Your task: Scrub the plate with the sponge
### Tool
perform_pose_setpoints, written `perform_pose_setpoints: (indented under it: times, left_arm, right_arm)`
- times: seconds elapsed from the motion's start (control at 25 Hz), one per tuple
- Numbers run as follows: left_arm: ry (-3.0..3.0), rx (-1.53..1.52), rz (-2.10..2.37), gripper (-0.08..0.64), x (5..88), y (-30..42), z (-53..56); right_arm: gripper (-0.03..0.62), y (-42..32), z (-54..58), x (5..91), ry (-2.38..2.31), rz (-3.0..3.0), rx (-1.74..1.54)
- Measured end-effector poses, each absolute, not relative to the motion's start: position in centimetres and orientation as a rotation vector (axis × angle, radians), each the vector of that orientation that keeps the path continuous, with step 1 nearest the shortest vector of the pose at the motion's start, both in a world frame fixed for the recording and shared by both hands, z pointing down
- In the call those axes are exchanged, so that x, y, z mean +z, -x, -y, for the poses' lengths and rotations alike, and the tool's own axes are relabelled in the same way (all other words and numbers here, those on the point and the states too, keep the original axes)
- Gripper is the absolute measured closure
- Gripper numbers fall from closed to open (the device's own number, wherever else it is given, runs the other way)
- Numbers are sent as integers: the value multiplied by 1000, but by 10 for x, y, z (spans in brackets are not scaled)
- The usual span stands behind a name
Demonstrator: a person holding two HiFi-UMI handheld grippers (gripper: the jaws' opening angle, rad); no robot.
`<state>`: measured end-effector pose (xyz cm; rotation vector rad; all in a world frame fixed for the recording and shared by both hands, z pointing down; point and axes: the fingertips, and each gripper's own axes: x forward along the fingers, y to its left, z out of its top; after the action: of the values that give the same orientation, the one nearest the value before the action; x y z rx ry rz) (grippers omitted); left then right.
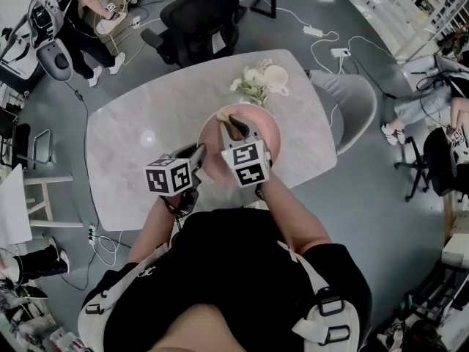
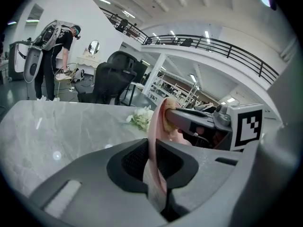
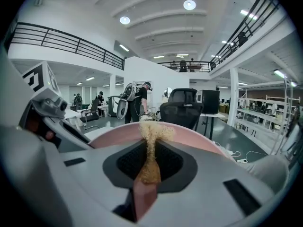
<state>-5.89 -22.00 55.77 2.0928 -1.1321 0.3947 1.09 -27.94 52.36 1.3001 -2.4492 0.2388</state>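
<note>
A pink plate (image 1: 214, 161) is held over the marble table (image 1: 132, 160), tipped up off it. My left gripper (image 1: 198, 154) is shut on the plate's left rim; in the left gripper view the plate (image 2: 155, 141) stands edge-on between the jaws of the left gripper (image 2: 154, 167). A tan fibrous sponge (image 3: 151, 141) with a pink backing is pinched in my right gripper (image 3: 150, 162). The sponge (image 1: 226, 116) presses against the plate's face near its far rim, with the right gripper (image 1: 236, 127) behind it. The plate's rim (image 3: 199, 138) curves behind the sponge.
White flowers and a white cup (image 1: 260, 79) lie on the table just beyond the plate. A black office chair (image 1: 201, 13) stands at the far side and a grey chair (image 1: 355, 101) at the right. A person (image 1: 73, 6) stands at the far left.
</note>
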Motion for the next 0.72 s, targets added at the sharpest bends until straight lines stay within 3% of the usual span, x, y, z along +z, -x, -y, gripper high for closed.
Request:
perform_pose_setpoints:
  times: [0.72]
  left_arm:
    - [-2044, 257, 1194, 523, 544, 87, 233]
  right_arm:
    - [538, -92, 290, 568, -1385, 2183, 274]
